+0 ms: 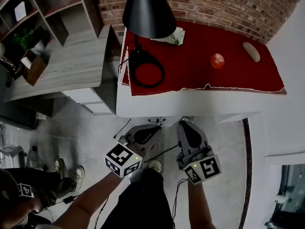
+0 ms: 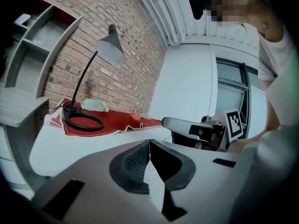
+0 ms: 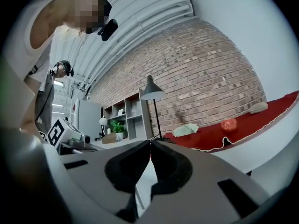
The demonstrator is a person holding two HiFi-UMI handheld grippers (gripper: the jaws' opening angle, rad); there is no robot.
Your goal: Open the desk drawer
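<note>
left gripper and right gripper, both clenched and empty, sit below the white desk edge, likely positioned to reach its drawer.

The lamp hides its own stem under its shade, which also covers part of the pale crumpled cloth; left of the lamp, the shelf unit is cut off.

This looks like a home office or studio: a white desk at twelve o'clock carries a red cloth and a black desk lamp, backed by a bare brick wall. Grey open shelving with a potted plant stands at ten o'clock, on a grey concrete floor.
</note>
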